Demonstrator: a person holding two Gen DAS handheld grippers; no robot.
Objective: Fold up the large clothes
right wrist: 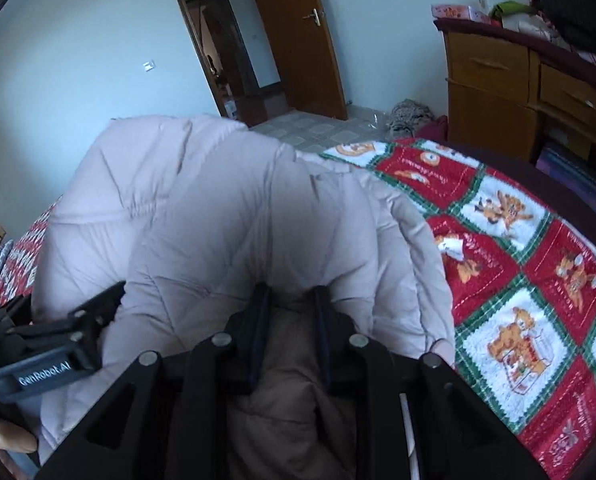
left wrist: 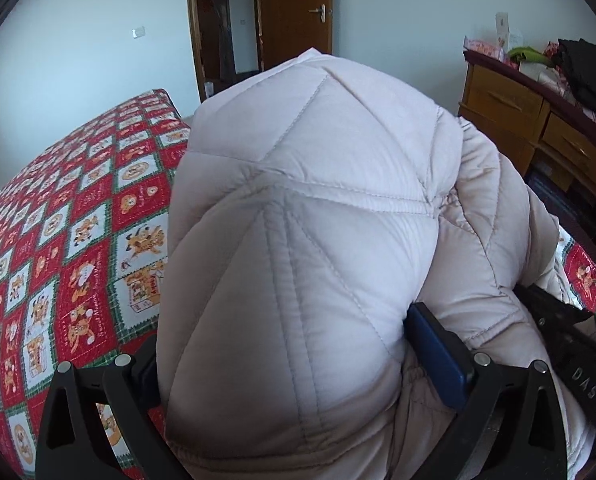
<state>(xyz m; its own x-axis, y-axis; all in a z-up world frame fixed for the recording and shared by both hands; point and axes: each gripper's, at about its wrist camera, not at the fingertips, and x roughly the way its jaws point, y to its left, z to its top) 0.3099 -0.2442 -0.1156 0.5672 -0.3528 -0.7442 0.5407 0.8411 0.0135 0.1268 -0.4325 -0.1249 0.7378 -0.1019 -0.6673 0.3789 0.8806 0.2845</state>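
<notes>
Both tools, the left tool (left wrist: 298, 360) and the right tool (right wrist: 292, 320), are clamped on the puffy coat (left wrist: 317, 200), so lift both sides evenly and lay the fold flat on the bed (right wrist: 517, 280) just ahead.

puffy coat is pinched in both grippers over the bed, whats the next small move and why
Probably lower both grippers toward the bedspread and lay the coat flat. The left gripper clamps a thick bulge; the right gripper pinches a fold. The coat is bunched up, too lumpy to fold yet.

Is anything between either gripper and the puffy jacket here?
Nothing visible: the left gripper is clamped around a thick fold of the jacket, and the right gripper pinches its fabric over the bedspread.
</notes>
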